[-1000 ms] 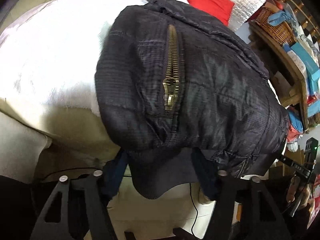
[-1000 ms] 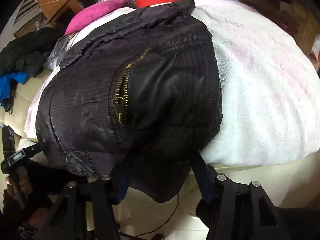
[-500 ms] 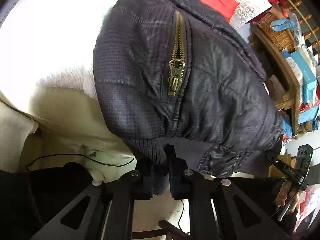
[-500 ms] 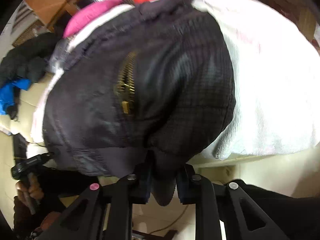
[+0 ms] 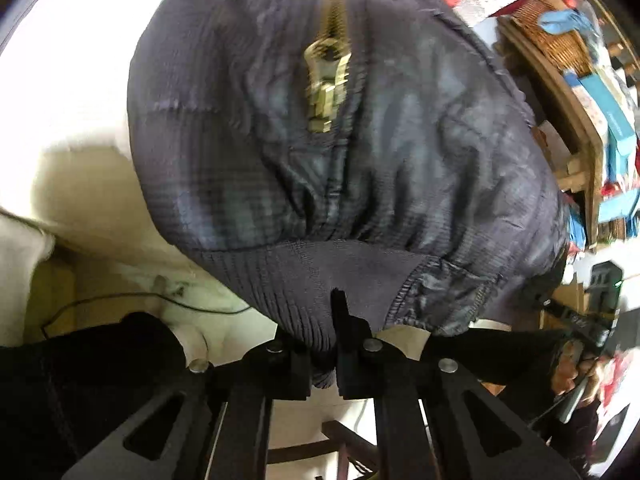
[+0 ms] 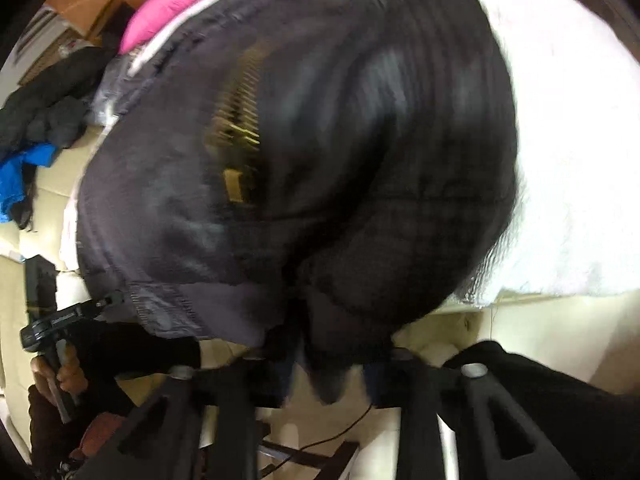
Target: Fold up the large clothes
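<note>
Both tongs, left (image 5: 323,354) and right (image 6: 328,364), angle downward, jaws clamped.

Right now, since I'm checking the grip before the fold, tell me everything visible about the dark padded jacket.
The dark padded jacket is a puffy, quilted garment of slightly shiny dark fabric with a brass zipper and a ribbed knit hem. It lies on a white fluffy blanket, hem hanging over the near edge. The left gripper is shut on the ribbed hem, and the right gripper pinches the hem's other end; its jaws have just been closing. Both views are blurred.
</note>
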